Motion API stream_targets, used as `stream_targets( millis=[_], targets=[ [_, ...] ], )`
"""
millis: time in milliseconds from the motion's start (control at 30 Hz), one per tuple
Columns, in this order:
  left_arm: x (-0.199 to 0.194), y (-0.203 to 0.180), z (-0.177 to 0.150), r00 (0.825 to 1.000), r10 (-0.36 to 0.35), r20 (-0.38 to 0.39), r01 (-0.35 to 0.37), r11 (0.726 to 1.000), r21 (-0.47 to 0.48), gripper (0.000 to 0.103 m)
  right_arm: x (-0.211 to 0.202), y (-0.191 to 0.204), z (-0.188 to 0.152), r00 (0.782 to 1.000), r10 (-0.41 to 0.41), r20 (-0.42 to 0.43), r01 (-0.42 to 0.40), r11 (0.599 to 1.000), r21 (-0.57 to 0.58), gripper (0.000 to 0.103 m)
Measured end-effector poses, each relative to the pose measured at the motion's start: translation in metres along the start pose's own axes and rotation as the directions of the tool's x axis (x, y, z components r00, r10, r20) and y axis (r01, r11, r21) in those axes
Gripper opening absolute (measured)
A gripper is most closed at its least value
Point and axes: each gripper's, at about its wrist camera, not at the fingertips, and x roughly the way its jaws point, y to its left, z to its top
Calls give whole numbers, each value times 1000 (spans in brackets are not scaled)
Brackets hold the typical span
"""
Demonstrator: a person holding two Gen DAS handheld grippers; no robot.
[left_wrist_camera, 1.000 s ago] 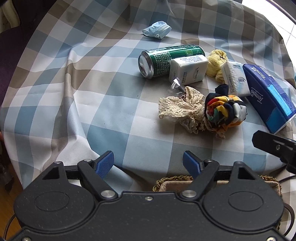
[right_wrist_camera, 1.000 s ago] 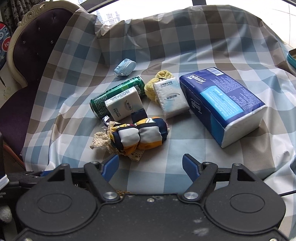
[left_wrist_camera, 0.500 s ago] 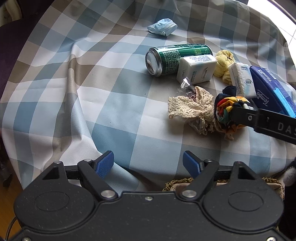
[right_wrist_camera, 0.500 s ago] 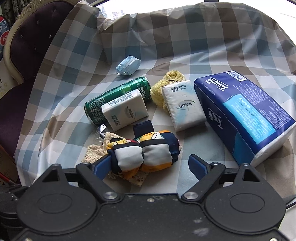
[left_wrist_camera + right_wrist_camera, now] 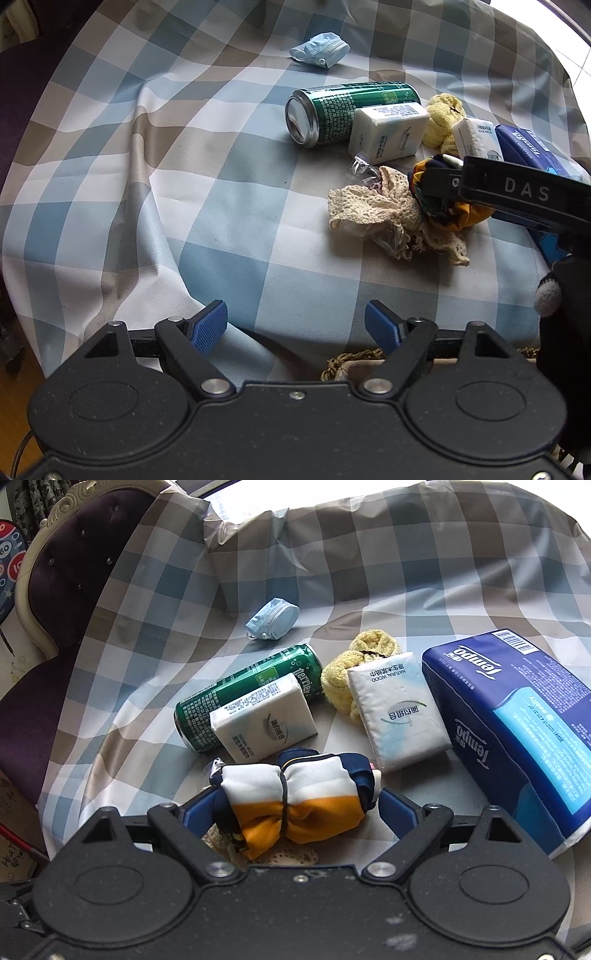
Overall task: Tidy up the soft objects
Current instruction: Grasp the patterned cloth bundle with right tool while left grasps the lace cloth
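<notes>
Checked cloth bare leftward; right gripper spread astride bundle, left gripper spread.

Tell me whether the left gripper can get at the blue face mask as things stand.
Probably yes. The left gripper is open and empty, and bare checked tablecloth runs up to the face mask; the green can lies off to the side.

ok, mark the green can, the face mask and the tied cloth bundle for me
green can point(image 5: 255, 690): right wrist view, middle of its side.
face mask point(image 5: 320, 50): left wrist view, centre of the crumpled blue fabric.
tied cloth bundle point(image 5: 295, 797): right wrist view, near the black tie at its waist.
</notes>
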Motion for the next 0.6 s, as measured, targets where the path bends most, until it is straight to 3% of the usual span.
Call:
stream_targets(
  millis=[300,600],
  targets=[
    [-1,-5,-2,1000,0,-4,0,1000,16,78,-2,-3,2,998,56,32,-56,998,-2,67],
    [-7,-19,2,1000,-9,22,7,998,69,78,-42,-16,-7,995,-15,100,10,998,56,64]
  ],
)
